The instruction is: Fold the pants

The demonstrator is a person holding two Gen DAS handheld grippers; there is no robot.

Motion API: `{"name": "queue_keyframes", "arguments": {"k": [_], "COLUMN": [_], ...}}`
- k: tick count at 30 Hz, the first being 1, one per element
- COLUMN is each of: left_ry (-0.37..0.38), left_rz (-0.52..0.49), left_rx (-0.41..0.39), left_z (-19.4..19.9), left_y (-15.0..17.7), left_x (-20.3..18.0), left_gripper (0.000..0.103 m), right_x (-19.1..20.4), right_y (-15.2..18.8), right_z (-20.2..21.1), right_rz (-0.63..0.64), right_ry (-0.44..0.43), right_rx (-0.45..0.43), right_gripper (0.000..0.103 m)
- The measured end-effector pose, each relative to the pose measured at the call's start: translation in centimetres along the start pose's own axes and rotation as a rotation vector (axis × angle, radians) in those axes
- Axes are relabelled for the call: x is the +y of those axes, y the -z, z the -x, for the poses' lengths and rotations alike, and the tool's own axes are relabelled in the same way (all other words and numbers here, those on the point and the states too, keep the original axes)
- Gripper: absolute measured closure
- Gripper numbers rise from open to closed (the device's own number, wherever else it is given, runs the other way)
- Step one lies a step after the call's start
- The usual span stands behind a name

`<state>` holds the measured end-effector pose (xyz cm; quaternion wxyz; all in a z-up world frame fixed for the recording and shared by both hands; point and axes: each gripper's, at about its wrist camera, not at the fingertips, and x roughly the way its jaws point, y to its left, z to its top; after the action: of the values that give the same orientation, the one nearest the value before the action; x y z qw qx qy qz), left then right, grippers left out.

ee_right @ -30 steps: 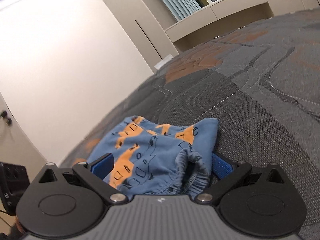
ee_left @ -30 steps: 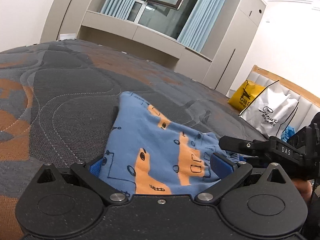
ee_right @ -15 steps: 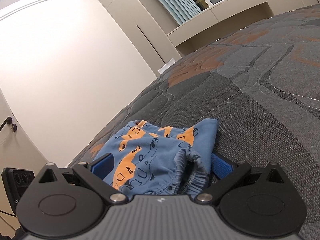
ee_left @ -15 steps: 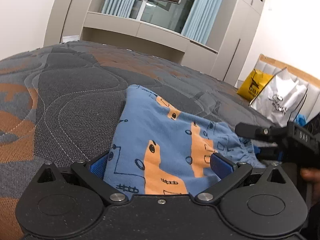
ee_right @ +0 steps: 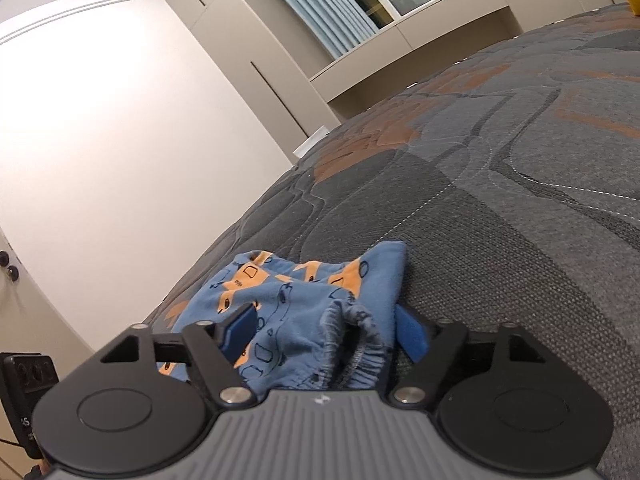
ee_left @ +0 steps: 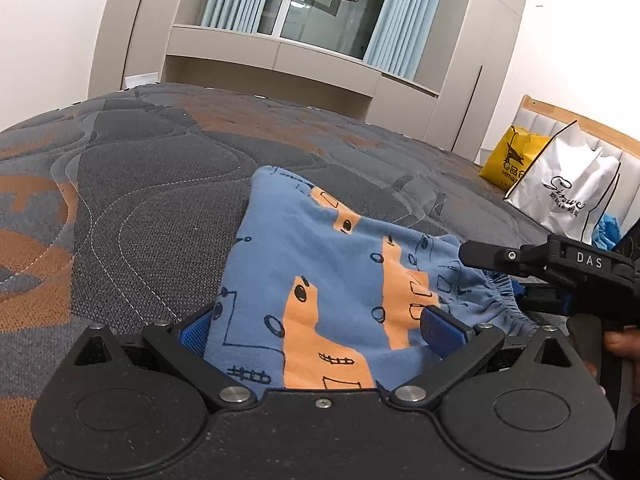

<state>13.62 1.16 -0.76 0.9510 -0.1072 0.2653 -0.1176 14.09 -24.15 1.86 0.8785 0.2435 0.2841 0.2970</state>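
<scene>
Blue pants (ee_left: 332, 280) with orange print lie bunched on the grey and orange quilted bed (ee_left: 152, 208). My left gripper (ee_left: 318, 326) is open, and the near edge of the pants lies between its blue pads. In the right wrist view the elastic waistband (ee_right: 352, 344) of the pants (ee_right: 304, 304) sits between the blue pads of my right gripper (ee_right: 326, 332). Its jaws are closing around the cloth without clamping it. The left wrist view shows that right gripper (ee_left: 492, 276) at the right end of the pants, with a person's hand (ee_left: 620, 342) on its handle.
A yellow bag (ee_left: 512, 160) and a white bag (ee_left: 568, 188) lean against the headboard at the far right. Cabinets and a curtained window (ee_left: 320, 4) stand beyond the bed. A white wall (ee_right: 100, 140) runs close along the bed's left side.
The right gripper's pads have come closer together around the waistband. The left wrist view has tilted slightly. The pants lie where they were.
</scene>
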Motion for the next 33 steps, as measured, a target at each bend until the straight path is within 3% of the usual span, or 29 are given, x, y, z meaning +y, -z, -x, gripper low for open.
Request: {"name": "queue_keyframes", "arguments": {"k": [6, 11, 22, 27, 33], "left_ry": [0.0, -0.015, -0.019, -0.031, -0.04], "left_rz": [0.036, 0.044, 0.079, 0.109, 0.142], "left_rx": [0.004, 0.026, 0.04, 0.033, 0.025], "left_z": [0.3, 0.6, 1.2, 1.6, 1.9], "left_y": [-0.2, -0.4, -0.8, -0.8, -0.8], "left_x": [0.4, 0.5, 1.0, 1.6, 2.2], "left_gripper": [0.0, 0.0, 0.002, 0.017, 0.026], "right_x": [-0.6, -0.9, -0.7, -0.7, -0.7], "right_y": [0.1, 0.1, 0.1, 0.1, 0.1], "right_z": [0.2, 0.1, -0.1, -0.1, 0.0], "right_rz": [-0.036, -0.038, -0.032, -0.032, -0.032], "right_ry": [0.026, 0.04, 0.044, 0.044, 0.044], "right_rx": [-0.01, -0.009, -0.007, -0.007, -0.007], "right_gripper": [0.052, 0.06, 0.061, 0.061, 0.061]}}
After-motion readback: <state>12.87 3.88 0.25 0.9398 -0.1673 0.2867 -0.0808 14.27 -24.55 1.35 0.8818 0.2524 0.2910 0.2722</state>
